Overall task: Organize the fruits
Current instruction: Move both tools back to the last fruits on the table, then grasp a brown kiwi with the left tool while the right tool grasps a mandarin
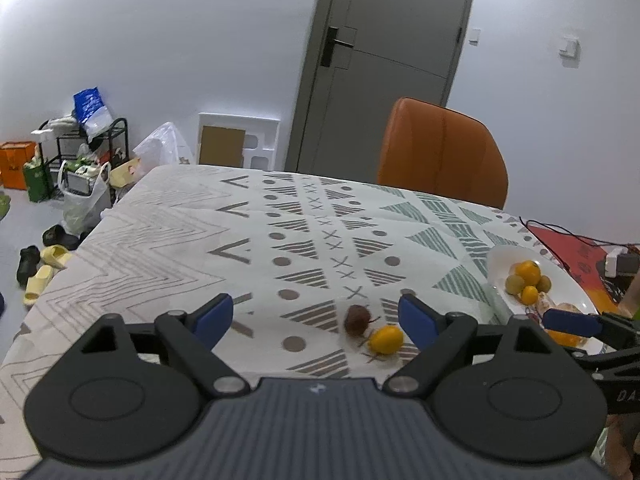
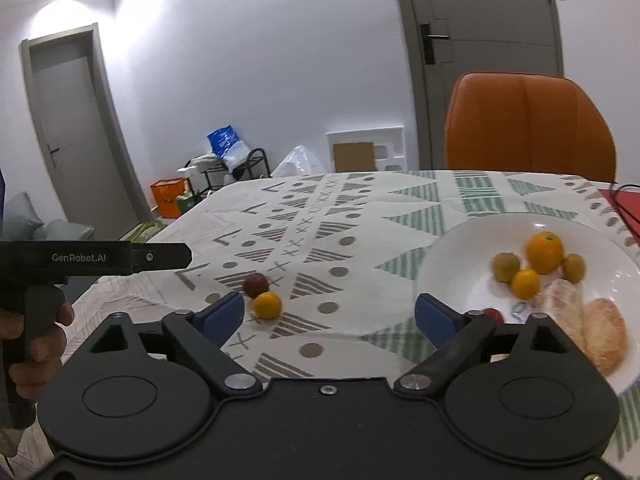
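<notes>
A small orange fruit and a dark brown-red fruit lie together on the patterned tablecloth. My left gripper hangs open above the cloth, the two fruits just inside its right finger. The same pair, orange fruit and dark fruit, lies just beyond the left finger of my right gripper, which is open and holds nothing. A white plate at the right carries oranges, green fruits, peeled citrus segments and a small red fruit. The plate shows at the right in the left wrist view.
An orange chair stands at the table's far edge. A red mat with a black cable lies at the far right. A hand holds the left gripper's handle. Bags, a rack and slippers sit on the floor at left.
</notes>
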Action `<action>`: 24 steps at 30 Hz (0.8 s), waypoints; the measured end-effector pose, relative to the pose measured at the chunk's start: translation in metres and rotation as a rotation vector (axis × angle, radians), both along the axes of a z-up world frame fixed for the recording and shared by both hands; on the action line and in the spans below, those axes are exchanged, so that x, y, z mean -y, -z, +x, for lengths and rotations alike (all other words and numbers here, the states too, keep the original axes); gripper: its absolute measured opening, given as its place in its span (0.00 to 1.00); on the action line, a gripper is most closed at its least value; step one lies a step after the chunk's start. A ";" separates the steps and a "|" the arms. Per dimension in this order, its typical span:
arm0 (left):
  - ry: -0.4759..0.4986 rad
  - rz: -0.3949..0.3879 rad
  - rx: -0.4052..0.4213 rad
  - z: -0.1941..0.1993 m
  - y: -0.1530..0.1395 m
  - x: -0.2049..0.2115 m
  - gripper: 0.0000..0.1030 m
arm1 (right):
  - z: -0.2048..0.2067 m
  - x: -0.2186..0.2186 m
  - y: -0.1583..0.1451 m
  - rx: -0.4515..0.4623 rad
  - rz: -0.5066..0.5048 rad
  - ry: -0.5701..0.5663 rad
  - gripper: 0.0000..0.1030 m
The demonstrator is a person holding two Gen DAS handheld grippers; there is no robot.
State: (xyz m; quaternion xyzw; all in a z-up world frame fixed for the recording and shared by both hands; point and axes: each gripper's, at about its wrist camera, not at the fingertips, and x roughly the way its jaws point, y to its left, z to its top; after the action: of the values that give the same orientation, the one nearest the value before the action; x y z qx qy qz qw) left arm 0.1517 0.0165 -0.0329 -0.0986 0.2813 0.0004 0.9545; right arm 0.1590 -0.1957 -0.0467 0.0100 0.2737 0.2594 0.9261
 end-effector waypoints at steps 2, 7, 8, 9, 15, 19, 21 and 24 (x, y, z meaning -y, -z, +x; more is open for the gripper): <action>-0.010 -0.008 -0.001 -0.001 0.001 -0.006 0.86 | 0.002 -0.008 0.001 -0.004 -0.006 -0.014 0.87; -0.018 -0.023 -0.003 -0.001 0.003 -0.018 0.84 | 0.010 -0.026 0.005 -0.028 -0.015 -0.048 0.80; -0.017 -0.026 -0.004 -0.001 0.003 -0.020 0.84 | 0.012 -0.030 0.006 -0.035 -0.015 -0.054 0.78; -0.019 -0.029 -0.004 -0.001 0.004 -0.022 0.83 | 0.014 -0.033 0.007 -0.042 -0.016 -0.060 0.78; -0.036 -0.037 -0.018 0.000 0.009 -0.035 0.81 | 0.023 -0.053 0.016 -0.065 -0.037 -0.091 0.74; -0.053 -0.040 -0.024 -0.001 0.011 -0.043 0.81 | 0.030 -0.065 0.022 -0.084 -0.045 -0.103 0.71; -0.063 -0.042 -0.027 -0.001 0.012 -0.047 0.81 | 0.032 -0.069 0.025 -0.091 -0.049 -0.106 0.71; -0.072 -0.045 -0.032 -0.002 0.014 -0.052 0.81 | 0.036 -0.076 0.028 -0.100 -0.056 -0.114 0.68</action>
State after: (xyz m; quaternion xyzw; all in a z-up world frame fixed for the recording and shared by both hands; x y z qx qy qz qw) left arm 0.1500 0.0684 -0.0466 -0.1300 0.2927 0.0298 0.9469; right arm 0.1949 -0.1197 -0.0745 -0.0183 0.3268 0.3030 0.8950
